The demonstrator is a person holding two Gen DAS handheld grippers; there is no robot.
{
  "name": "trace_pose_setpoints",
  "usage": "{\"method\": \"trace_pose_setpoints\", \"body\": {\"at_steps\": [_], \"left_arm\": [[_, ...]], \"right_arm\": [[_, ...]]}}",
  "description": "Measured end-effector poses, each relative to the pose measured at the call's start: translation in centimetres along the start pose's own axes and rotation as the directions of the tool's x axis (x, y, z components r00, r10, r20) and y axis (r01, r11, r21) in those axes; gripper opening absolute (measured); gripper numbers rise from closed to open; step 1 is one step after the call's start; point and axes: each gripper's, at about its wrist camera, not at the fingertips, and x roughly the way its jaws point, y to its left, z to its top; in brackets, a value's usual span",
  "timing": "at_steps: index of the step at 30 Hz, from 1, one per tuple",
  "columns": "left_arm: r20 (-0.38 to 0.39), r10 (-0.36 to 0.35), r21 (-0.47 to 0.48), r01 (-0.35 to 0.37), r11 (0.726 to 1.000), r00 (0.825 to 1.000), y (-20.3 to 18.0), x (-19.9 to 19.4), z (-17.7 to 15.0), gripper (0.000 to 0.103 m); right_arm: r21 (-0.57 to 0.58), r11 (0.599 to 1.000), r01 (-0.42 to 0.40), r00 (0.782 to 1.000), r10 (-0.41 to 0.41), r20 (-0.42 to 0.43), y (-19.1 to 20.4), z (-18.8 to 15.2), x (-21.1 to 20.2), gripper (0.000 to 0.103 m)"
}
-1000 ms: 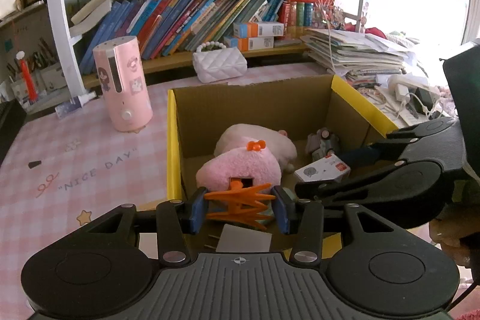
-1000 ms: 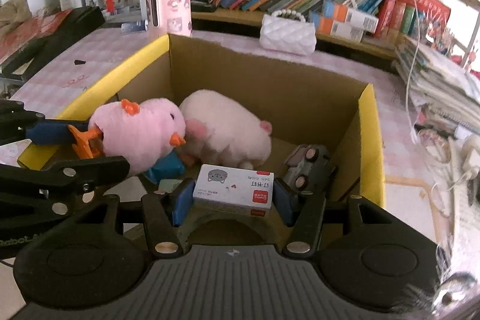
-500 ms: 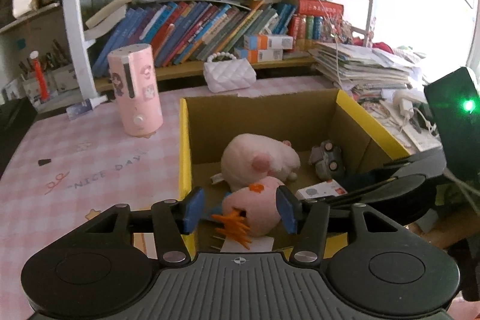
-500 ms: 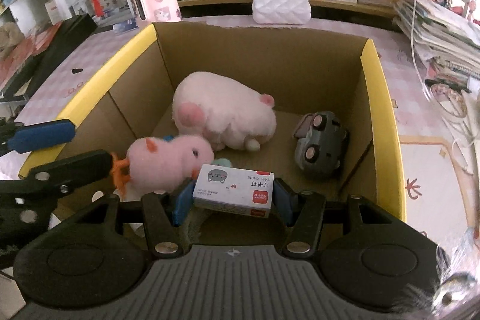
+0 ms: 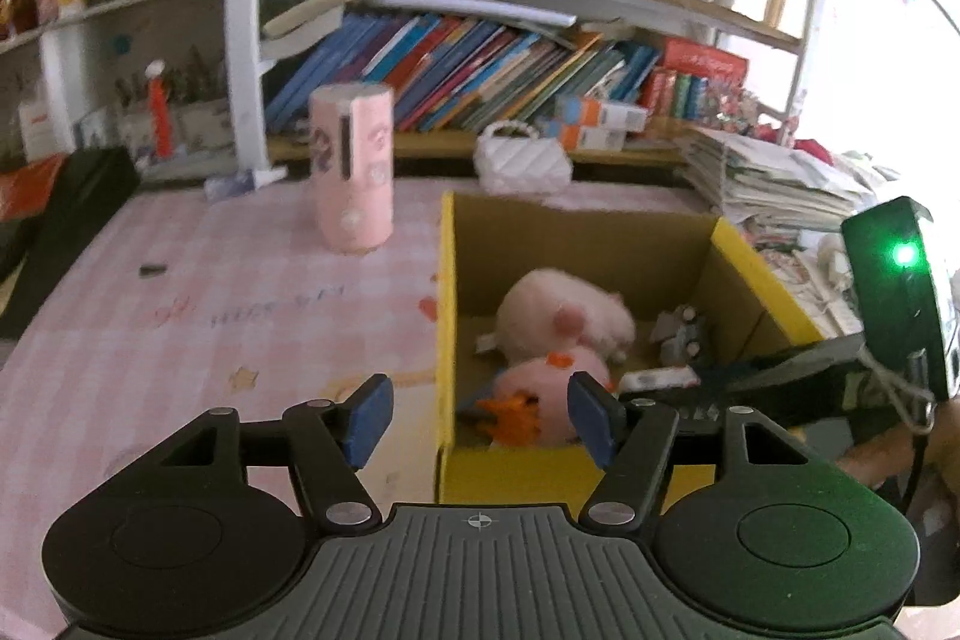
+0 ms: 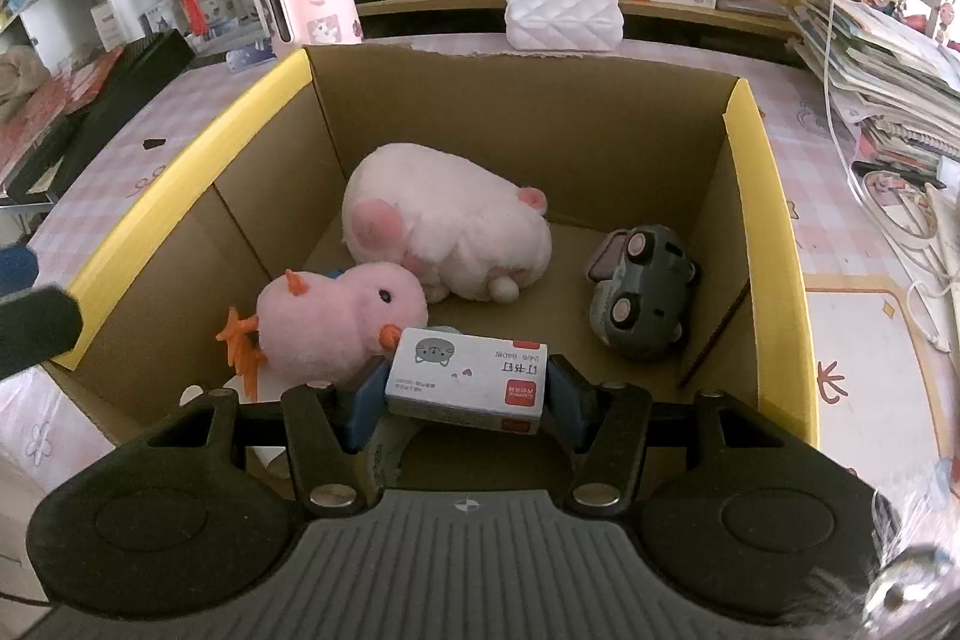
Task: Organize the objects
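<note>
Right wrist view shows your right gripper (image 6: 467, 391) with its fingers clamped on the small white rectangular staple box with a red label (image 6: 467, 381). You hold the box by its two short ends, so its long axis runs from 9 o'clock to 3 o'clock, square across the fingers. The box hangs over the near end of the yellow-rimmed brown cardboard carton (image 6: 765, 214), above the floor and not resting on it.

Inside the carton, note three items:
- the pink plush chick with orange feet (image 6: 336, 325), at 10 o'clock from the held box and touching or nearly touching its left corner;
- the large pale pink plush animal (image 6: 447, 229), at 12 o'clock, lying behind the chick;
- the grey toy car (image 6: 642, 292), at 2 o'clock, on its side near the right wall.

The bare carton floor lies at 1 o'clock from the box, between the chick and the car. Judged from this, the release calls for a short drop straight down or slightly toward 1 o'clock, keeping the long axis as it is so the box clears the chick.

Left wrist view shows your left gripper (image 5: 480, 415) with its fingers apart and holding nothing, over the carton's near left corner above the pink checked bench (image 5: 180, 340). The right gripper is the nearer one.
</note>
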Motion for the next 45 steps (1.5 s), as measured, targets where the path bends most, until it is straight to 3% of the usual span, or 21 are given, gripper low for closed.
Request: {"method": "trace_pose_setpoints", "body": {"at_steps": [7, 10, 18, 28, 33, 45], "left_arm": [[0.004, 0.047, -0.043, -0.046, 0.998, 0.999, 1.1, -1.8, -1.1, 0.068], [0.028, 0.074, -0.064, -0.072, 0.995, 0.997, 1.7, -2.8, -1.1, 0.074], [0.051, 0.128, -0.112, -0.121, 0.986, 0.990, 3.9, -4.6, -1.6, 0.085], [0.085, 0.141, -0.126, -0.130, 0.984, 0.986, 6.7, -7.5, -2.5, 0.094], [0.088, 0.127, -0.120, -0.116, 0.986, 0.988, 7.9, -8.9, -3.3, 0.095], [0.048, 0.149, -0.125, -0.142, 0.982, 0.988, 10.9, -12.0, -5.8, 0.100]], "right_arm": [[0.005, 1.000, 0.007, 1.000, -0.007, -0.001, 0.1, -0.1, 0.0, 0.055], [0.022, 0.999, 0.023, 1.000, -0.023, -0.010, 0.1, 0.0, -0.3, 0.055], [0.059, 0.997, 0.050, 0.995, -0.055, 0.085, 1.7, -0.6, -3.7, 0.072], [0.121, 0.981, 0.153, 0.946, -0.181, 0.269, 6.6, -2.7, -10.0, 0.086], [0.186, 0.966, 0.180, 0.937, -0.226, 0.267, 9.6, -4.9, -11.3, 0.095], [0.143, 0.966, 0.214, 0.943, -0.243, 0.226, 15.9, -9.3, -12.0, 0.103]]}}
